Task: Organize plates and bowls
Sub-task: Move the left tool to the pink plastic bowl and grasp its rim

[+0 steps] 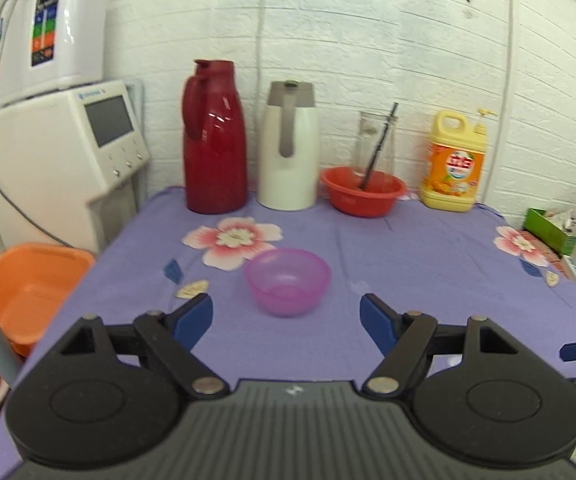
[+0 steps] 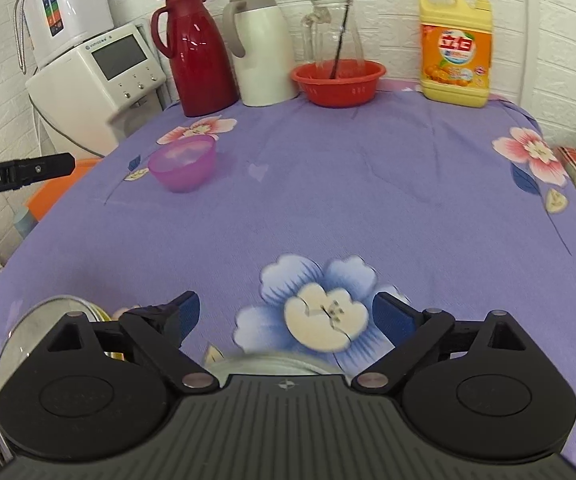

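Both views are evenly and brightly lit, with only soft shadows cast. White glare streaks are seen on the red thermos (image 1: 214, 136). Around it, brick lines are bowed by fisheye distortion, corners are darkened, and slight blur is noted.

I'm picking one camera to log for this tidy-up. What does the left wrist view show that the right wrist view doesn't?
Only the left wrist view: the inside of the orange plastic basin beside the table.
Only the right wrist view: a glass lid and stacked dishes at the near edge.
Both: the translucent purple plastic bowl, the red plastic bowl, the dark red thermos jug and the yellow detergent bottle.
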`<state>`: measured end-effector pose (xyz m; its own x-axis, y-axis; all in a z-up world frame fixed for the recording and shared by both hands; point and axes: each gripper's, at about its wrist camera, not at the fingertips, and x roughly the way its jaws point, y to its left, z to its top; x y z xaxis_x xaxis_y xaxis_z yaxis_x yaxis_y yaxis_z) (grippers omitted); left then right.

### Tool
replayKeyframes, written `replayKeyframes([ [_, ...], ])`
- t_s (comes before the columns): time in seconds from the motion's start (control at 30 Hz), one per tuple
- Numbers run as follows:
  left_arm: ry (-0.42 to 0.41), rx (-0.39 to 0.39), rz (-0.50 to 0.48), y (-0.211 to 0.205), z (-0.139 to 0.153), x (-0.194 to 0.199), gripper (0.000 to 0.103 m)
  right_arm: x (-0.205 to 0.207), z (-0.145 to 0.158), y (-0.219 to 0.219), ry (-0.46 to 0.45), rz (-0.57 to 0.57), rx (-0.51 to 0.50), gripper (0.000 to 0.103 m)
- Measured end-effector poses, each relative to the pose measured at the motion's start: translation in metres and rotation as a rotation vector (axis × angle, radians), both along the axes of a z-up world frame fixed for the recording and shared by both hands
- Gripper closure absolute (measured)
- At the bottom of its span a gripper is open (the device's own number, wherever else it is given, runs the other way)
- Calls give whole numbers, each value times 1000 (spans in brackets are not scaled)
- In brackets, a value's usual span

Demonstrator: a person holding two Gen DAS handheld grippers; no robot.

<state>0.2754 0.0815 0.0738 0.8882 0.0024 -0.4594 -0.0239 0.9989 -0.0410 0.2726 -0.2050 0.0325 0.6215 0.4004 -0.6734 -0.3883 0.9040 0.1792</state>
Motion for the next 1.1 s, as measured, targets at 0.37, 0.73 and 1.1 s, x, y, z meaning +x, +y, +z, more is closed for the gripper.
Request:
replayKeyframes([
  [0.37,29,48,106,48,-17,43,28,70,5,74,-1,130,-19,0],
  [0.73,91,58,153,68,-38,96,28,144,8,142,-50,214,-32,0],
  [1.1,229,-229,72,87,-56,174,28,205,-28,158,6,167,-55,0],
])
